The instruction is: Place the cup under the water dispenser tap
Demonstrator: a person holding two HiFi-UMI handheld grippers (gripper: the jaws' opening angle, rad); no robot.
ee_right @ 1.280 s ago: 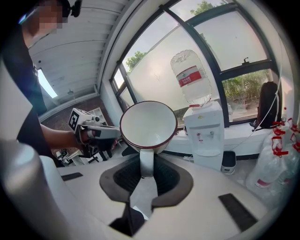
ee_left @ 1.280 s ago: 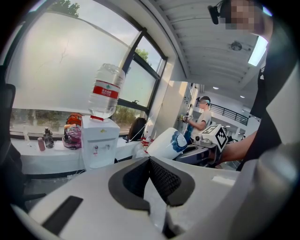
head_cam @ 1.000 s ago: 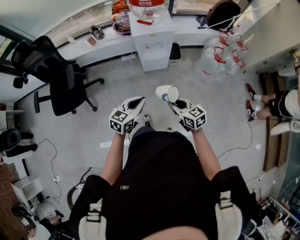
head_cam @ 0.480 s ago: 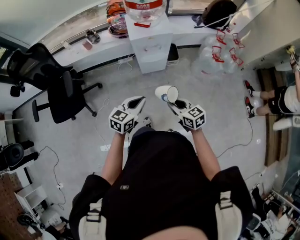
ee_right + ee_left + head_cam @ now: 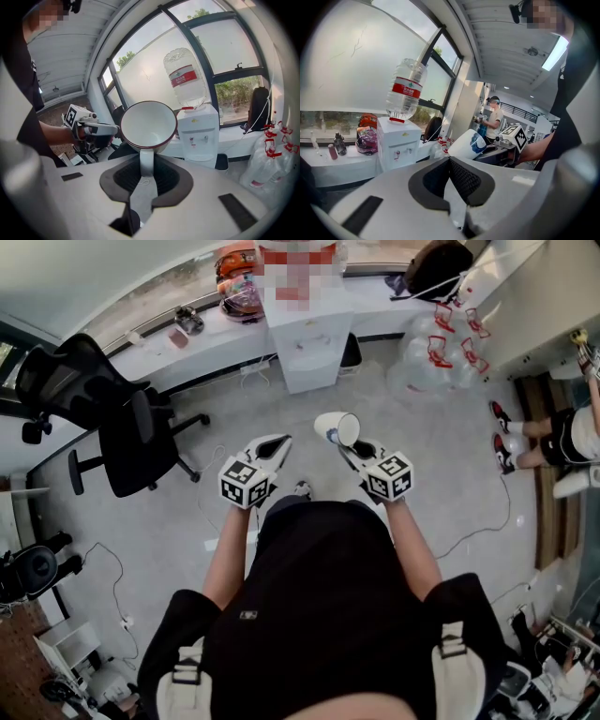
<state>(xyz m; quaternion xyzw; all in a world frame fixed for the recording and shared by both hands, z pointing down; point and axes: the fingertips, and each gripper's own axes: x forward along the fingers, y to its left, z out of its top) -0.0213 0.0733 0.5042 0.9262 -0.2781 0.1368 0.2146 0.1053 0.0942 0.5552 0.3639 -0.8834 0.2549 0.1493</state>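
Observation:
A white cup (image 5: 336,427) with a dark red rim and a blue mark lies tilted, its mouth facing back toward me. My right gripper (image 5: 345,448) is shut on its handle (image 5: 146,161). The cup (image 5: 149,124) hangs in the air well short of the white water dispenser (image 5: 309,338), which stands against the window wall with an upturned bottle (image 5: 184,77) on top. Its two taps (image 5: 202,138) are small on its front. My left gripper (image 5: 277,442) is level with the right one, its jaws shut on nothing (image 5: 450,159). The cup (image 5: 466,144) also shows to its right.
A black office chair (image 5: 122,409) stands on the floor at the left. Several clear water bottles (image 5: 436,357) are piled right of the dispenser, with a small black bin (image 5: 349,345) beside it. A counter (image 5: 187,320) runs under the windows. A person's legs (image 5: 562,451) show at the right edge.
Both grippers keep their pose in front of my body and the cup stays held. The floor, the chair and the dispenser have shifted a little in the head view.

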